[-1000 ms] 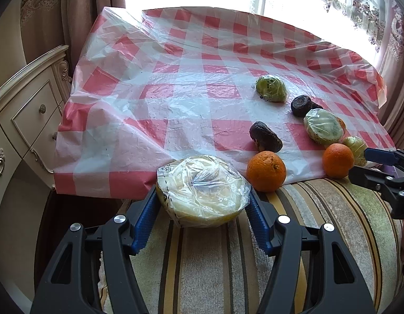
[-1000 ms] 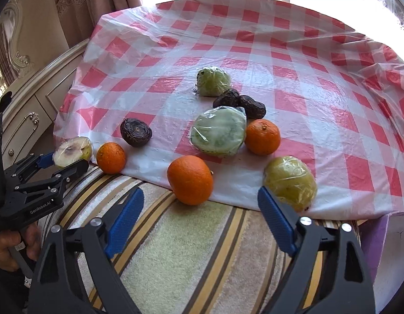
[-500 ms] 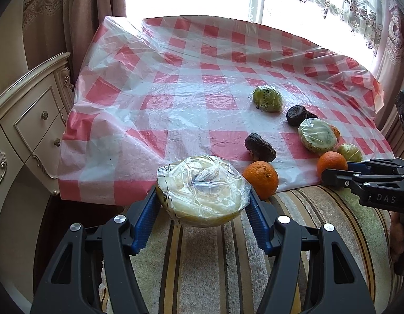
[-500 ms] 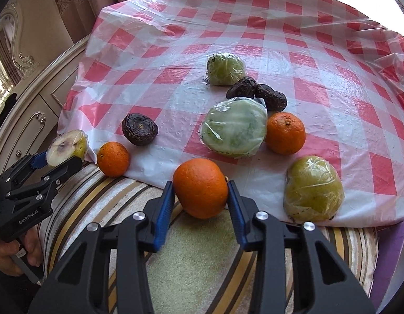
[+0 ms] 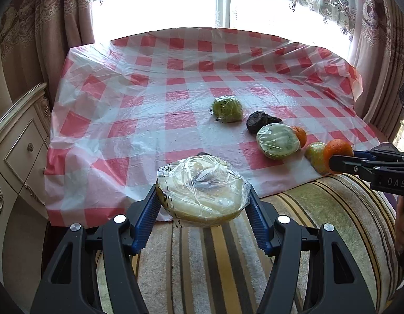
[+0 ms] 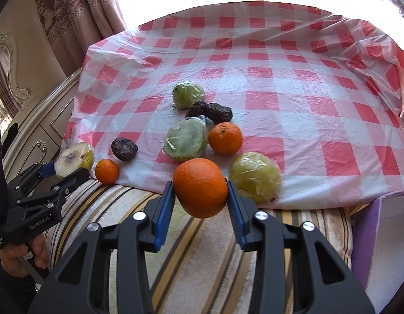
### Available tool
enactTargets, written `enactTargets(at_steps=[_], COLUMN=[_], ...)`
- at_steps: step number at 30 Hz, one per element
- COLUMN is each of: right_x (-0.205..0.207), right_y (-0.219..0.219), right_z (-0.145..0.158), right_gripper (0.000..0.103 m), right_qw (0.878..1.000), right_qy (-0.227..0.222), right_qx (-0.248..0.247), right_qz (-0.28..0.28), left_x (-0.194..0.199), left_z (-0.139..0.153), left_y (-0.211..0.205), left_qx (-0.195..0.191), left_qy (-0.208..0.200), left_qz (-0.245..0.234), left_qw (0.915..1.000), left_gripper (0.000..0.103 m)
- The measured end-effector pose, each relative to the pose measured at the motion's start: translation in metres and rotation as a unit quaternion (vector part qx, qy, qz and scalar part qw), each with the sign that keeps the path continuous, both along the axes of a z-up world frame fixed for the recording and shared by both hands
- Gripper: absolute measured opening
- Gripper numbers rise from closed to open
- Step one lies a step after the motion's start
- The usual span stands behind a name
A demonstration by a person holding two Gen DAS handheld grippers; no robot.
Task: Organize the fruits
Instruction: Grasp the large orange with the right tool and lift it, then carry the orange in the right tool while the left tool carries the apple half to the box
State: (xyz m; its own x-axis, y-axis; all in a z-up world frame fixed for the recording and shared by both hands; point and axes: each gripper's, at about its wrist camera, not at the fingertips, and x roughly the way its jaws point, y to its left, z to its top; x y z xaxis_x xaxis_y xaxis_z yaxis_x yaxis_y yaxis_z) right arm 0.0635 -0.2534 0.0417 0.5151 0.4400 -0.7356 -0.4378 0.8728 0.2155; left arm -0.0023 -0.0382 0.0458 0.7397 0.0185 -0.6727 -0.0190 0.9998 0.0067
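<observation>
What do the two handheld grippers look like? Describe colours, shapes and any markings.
Both the left gripper and right gripper are black angular frames with silver screws and ribbed blue fingers. White lettering shows on their sides: "GenRobo.AI" on the left, "DAS" on the right.

Two pieces of lettering can be read, both on the black gripper bodies. In the left wrist view, the right gripper (image 5: 340, 161) reaches in from the right edge, and white capitals on its side read "DAS" — the picture's edge cuts off whatever follows. In the right wrist view, the left gripper (image 6: 68, 167) at the lower left carries "GenRoboLAI", or something close to it, in small white letters along its body — a second, smaller line of print nearer the hand is too small to make out.
</observation>
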Motion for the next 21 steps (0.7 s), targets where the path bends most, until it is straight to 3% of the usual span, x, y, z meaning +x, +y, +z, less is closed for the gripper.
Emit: enactTargets(at_steps=[12, 21], right_x=[-0.005, -0.003], right_y=[-0.115, -0.206], right_z=[0.013, 0.004], right_gripper=[0.04, 0.04], right_qw=[0.994, 0.979], right_qy=[-0.016, -0.016], right_qx=[0.012, 0.003], right_qz=[-0.111, -0.205], left_x=[0.028, 0.044], left_z=[0.016, 0.027], left_y=[-0.092, -0.189], left_qx=[0.027, 0.05], left_qy=[-0.002, -0.013], left_qz=[-0.118, -0.227], left_qw=[0.9927, 0.9726], left_gripper=[0.061, 0.061])
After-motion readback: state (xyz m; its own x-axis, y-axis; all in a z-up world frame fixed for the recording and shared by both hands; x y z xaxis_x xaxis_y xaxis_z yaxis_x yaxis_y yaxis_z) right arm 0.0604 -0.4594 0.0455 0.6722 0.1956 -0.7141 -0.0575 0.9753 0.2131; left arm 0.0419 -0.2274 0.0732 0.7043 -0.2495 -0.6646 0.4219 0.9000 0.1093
